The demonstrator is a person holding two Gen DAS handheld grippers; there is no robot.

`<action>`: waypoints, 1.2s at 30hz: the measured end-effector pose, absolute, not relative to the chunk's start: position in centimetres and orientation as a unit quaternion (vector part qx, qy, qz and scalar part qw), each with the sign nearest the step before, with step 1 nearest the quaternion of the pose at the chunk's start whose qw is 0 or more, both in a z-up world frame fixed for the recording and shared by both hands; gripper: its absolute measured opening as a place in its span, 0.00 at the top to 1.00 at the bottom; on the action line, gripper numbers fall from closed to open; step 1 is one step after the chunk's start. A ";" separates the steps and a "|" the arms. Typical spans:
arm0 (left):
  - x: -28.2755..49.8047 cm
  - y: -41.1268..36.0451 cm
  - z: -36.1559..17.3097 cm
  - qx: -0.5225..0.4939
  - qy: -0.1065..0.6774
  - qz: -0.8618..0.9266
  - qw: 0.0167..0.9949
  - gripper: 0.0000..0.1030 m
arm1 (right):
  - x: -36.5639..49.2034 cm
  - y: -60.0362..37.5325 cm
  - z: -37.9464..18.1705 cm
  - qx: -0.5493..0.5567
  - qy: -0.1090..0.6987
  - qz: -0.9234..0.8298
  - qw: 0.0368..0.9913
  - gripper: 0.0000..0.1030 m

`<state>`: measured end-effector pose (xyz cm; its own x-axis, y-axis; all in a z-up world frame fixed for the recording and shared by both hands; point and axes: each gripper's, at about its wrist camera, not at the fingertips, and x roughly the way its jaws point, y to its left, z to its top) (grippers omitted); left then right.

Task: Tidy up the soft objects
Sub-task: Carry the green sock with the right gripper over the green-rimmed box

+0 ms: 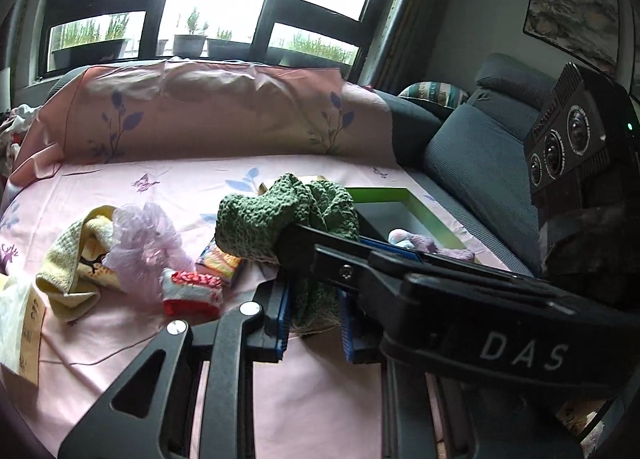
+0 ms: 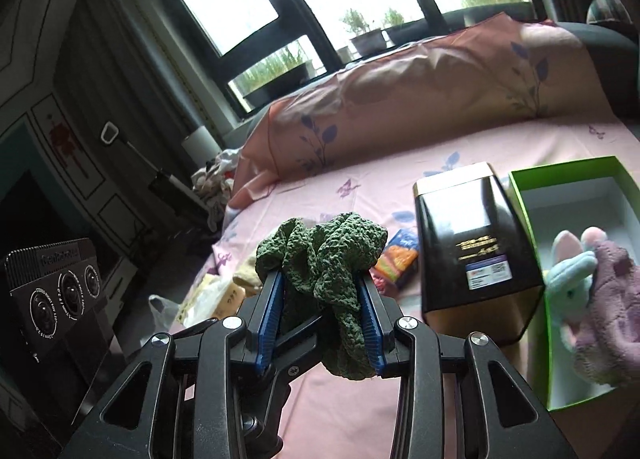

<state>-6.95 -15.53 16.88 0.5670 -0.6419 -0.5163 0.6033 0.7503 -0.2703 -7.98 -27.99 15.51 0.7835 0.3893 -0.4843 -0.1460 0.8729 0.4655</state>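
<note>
A green knitted cloth [image 1: 280, 215] hangs bunched above the pink bedsheet [image 1: 120, 339], held from two sides. My left gripper [image 1: 315, 311] is shut on its lower part, the blue pads [image 1: 282, 319] pressing the fabric. My right gripper [image 1: 292, 247] reaches in from the right and grips the same cloth higher up. In the right wrist view the cloth [image 2: 320, 255] sits squeezed between the right gripper's [image 2: 320, 307] blue pads [image 2: 370, 323]. An open green box [image 2: 524, 195] to the right holds a pale blue plush [image 2: 572, 271] and a purple plush [image 2: 612, 299].
On the sheet to the left lie a yellow towel [image 1: 68, 271], a lilac mesh puff [image 1: 144, 247], a red-and-white knitted piece [image 1: 192, 291] and a colourful packet [image 1: 220, 263]. A black tin [image 2: 468, 243] stands beside the box. A grey sofa [image 1: 480, 147] is at the right.
</note>
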 end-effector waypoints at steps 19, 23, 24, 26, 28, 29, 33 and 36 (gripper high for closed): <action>-7.3 -29.2 16.5 0.015 0.325 -0.464 0.824 0.84 | -11.4 -41.6 13.0 0.357 0.225 0.032 0.906 0.61; -7.3 -31.6 16.1 0.033 0.329 -0.475 0.815 0.84 | -11.8 -43.6 11.9 0.387 0.215 0.009 0.897 0.61; -7.2 -31.9 16.0 0.036 0.330 -0.478 0.813 0.84 | -12.2 -44.1 11.8 0.392 0.213 0.004 0.895 0.61; -7.1 -32.6 15.8 0.038 0.332 -0.481 0.810 0.84 | -12.4 -44.8 11.5 0.398 0.209 -0.008 0.893 0.61; -6.9 -33.2 15.6 0.042 0.335 -0.480 0.810 0.84 | -12.4 -45.1 11.2 0.404 0.207 -0.019 0.891 0.61; -6.8 -33.4 15.5 0.044 0.336 -0.478 0.810 0.84 | -12.3 -45.3 11.0 0.409 0.207 -0.023 0.889 0.61; -6.5 -34.1 14.8 0.046 0.349 -0.473 0.808 0.84 | -12.2 -46.2 10.3 0.417 0.209 -0.039 0.884 0.61; -6.2 -34.5 14.3 0.047 0.354 -0.470 0.807 0.83 | -12.1 -46.6 9.8 0.423 0.218 -0.049 0.878 0.61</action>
<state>-6.23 -34.52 14.33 0.3071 -0.7257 -0.6157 0.7923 0.5533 -0.2570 -12.05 -46.58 9.76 0.9003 0.0973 -0.4242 0.2711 0.6369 0.7217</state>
